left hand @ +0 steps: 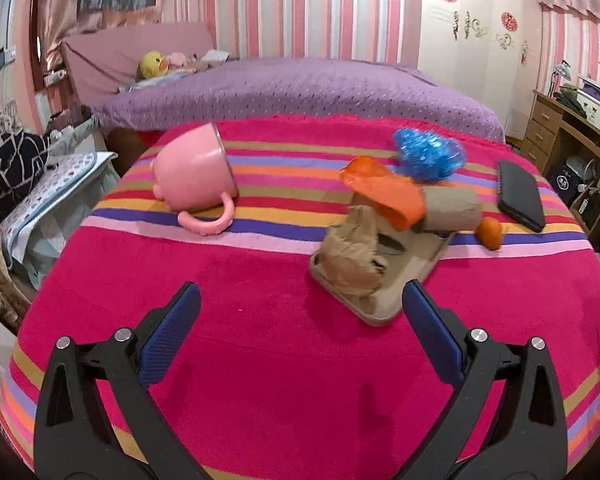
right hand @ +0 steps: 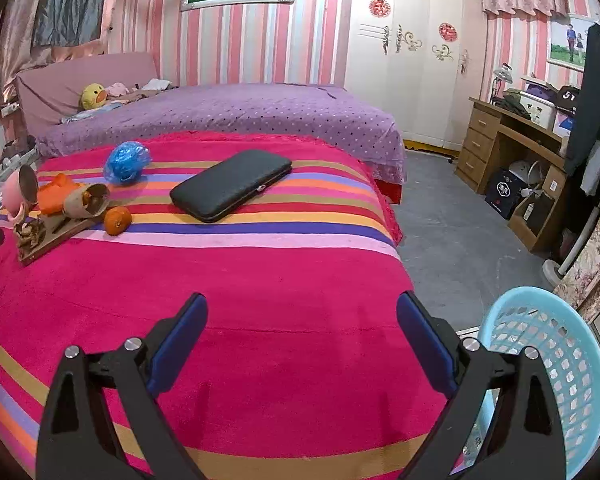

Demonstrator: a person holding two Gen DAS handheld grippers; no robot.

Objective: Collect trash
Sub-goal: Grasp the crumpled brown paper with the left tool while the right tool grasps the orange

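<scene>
On the striped pink blanket (left hand: 260, 340) lies a heap of trash: crumpled brown paper (left hand: 354, 256) on a flat cardboard piece (left hand: 396, 292), an orange plastic bag (left hand: 384, 194), a cardboard tube (left hand: 454, 208), a crumpled blue bag (left hand: 428, 154) and a small orange (left hand: 491, 232). My left gripper (left hand: 300, 304) hovers open just in front of the cardboard, its right finger beside the cardboard's near corner. My right gripper (right hand: 302, 316) is open over bare blanket, holding nothing. The heap appears far left in the right wrist view, with the blue bag (right hand: 126, 160) and the orange (right hand: 117, 220).
A pink mug (left hand: 196, 172) lies on its side left of the heap. A black case (right hand: 232, 184) rests mid-blanket. A light blue plastic basket (right hand: 556, 360) stands off the blanket's right edge. A purple bed (right hand: 228, 116) lies behind, a wooden desk (right hand: 508, 136) at right.
</scene>
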